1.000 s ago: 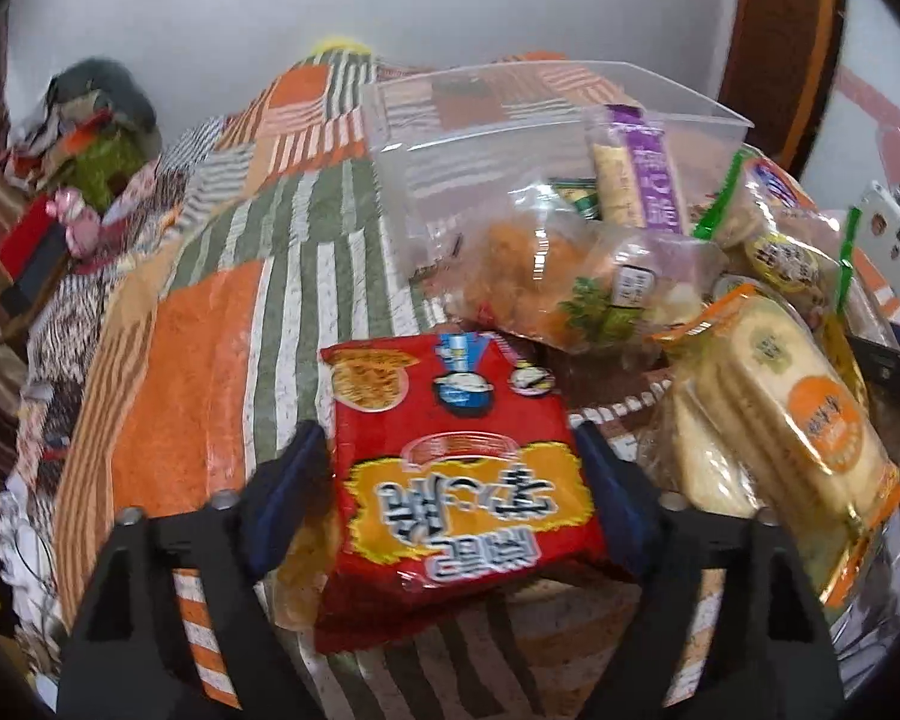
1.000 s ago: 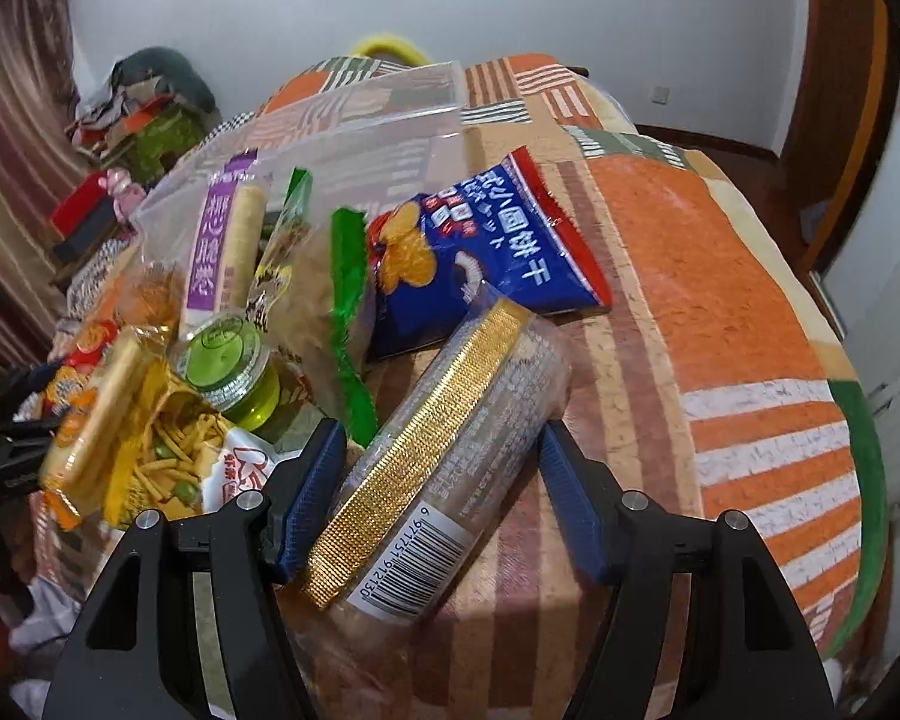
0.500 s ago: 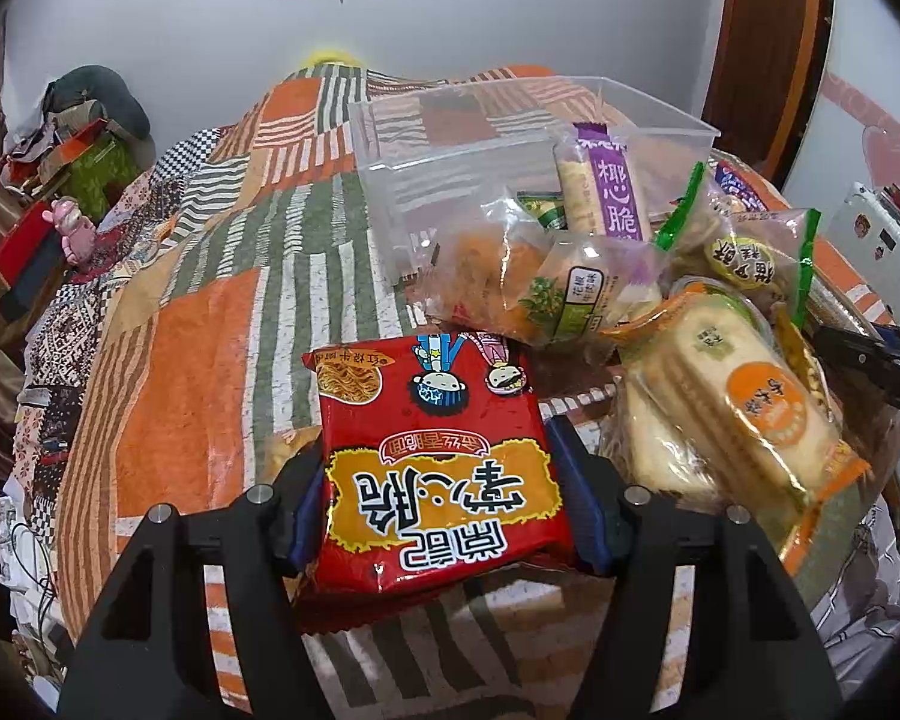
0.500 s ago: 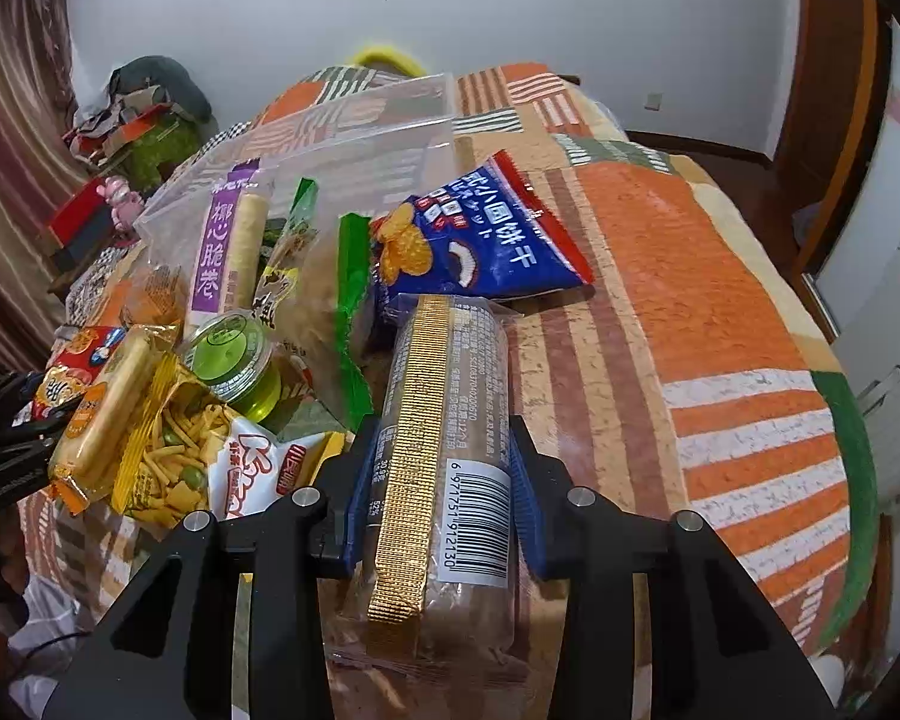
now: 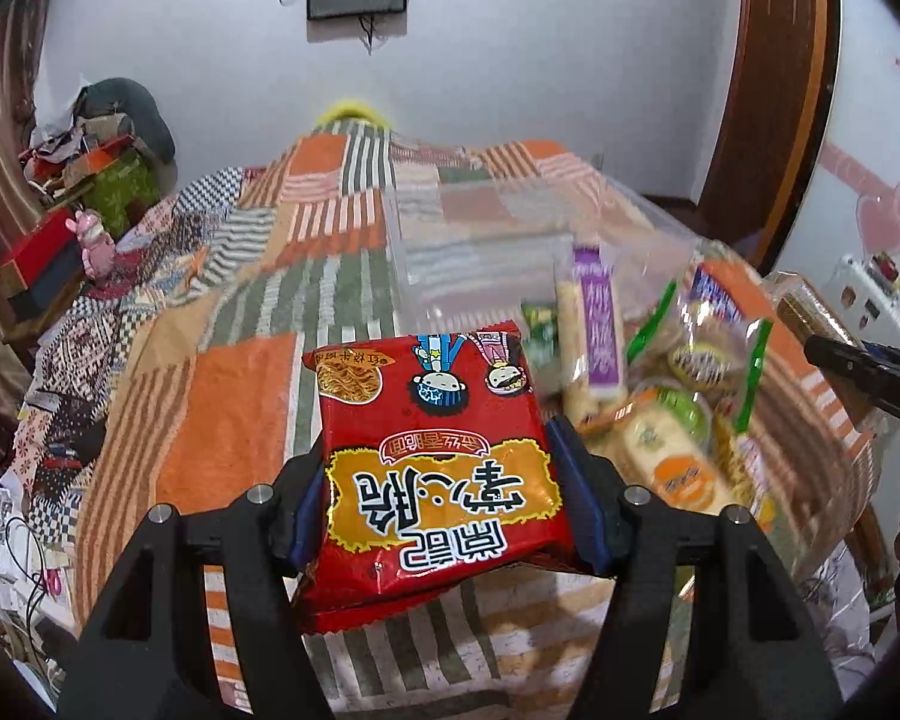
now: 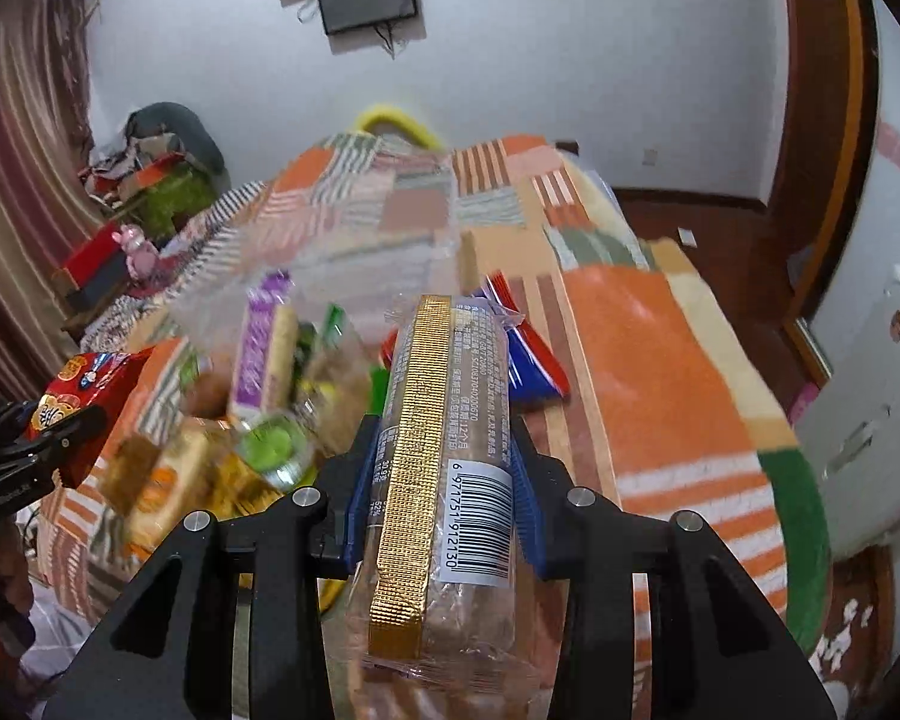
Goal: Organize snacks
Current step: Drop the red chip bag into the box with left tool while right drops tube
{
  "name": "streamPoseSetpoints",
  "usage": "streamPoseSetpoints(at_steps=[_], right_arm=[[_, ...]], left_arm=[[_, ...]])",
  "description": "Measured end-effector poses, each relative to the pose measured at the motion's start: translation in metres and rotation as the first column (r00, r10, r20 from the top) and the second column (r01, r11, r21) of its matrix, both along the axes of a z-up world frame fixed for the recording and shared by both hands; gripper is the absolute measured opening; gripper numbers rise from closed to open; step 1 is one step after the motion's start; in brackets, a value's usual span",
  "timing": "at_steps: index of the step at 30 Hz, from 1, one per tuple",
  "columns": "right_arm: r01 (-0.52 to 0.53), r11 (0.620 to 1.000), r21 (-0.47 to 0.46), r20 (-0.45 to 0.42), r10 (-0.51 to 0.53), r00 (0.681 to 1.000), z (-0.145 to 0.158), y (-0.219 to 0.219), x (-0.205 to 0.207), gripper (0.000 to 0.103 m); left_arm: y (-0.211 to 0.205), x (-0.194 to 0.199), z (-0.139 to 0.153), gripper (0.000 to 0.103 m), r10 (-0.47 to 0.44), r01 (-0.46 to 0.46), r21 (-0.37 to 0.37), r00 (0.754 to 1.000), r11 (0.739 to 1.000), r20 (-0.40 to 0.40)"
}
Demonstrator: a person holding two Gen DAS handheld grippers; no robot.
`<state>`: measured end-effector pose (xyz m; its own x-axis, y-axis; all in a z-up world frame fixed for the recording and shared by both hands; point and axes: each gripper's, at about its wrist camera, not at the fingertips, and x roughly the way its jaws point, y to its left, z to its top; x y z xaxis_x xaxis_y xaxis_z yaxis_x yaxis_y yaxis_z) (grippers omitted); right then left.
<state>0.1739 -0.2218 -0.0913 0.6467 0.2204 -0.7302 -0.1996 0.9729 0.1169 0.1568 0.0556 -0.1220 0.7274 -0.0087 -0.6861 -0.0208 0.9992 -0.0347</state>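
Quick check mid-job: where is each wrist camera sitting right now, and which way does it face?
Left wrist: on the left tongs, looking down over the bedspread to the clear box; its black fingers clamp a red noodle packet.
Right wrist: on the right tongs, facing the same way; its fingers clamp a gold-striped biscuit pack.
Shared: snack pile, box, wall screen; each view shows the other tongs at its edge.

Even indoor light, fisheye bend, motion blur

The snack pile point(image 6: 252, 420) beyond each hand-held gripper smears; the red noodle packet point(image 5: 438, 462) and gold-striped biscuit pack point(image 6: 444, 480) stay sharp, faintly glossy. Dark vignette fills the corners.
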Motion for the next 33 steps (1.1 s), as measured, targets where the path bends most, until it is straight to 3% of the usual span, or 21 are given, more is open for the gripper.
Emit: streamPoseSetpoints(at_steps=[17, 33], right_arm=[[-0.075, 0.997, 0.001, 0.156, 0.074, 0.985, 0.03, 0.033, 0.053, 0.036], [-0.101, 0.995, -0.008, 0.143, 0.101, 0.985, 0.021, 0.061, 0.114, 0.036]], left_arm=[[0.008, 0.054, 0.044, 0.065, 0.008, -0.002, -0.051, 0.993, 0.999, 0.118], [0.004, 0.134, 0.047, 0.065, -0.003, 0.006, -0.023, 0.991, 1.0, 0.13]])
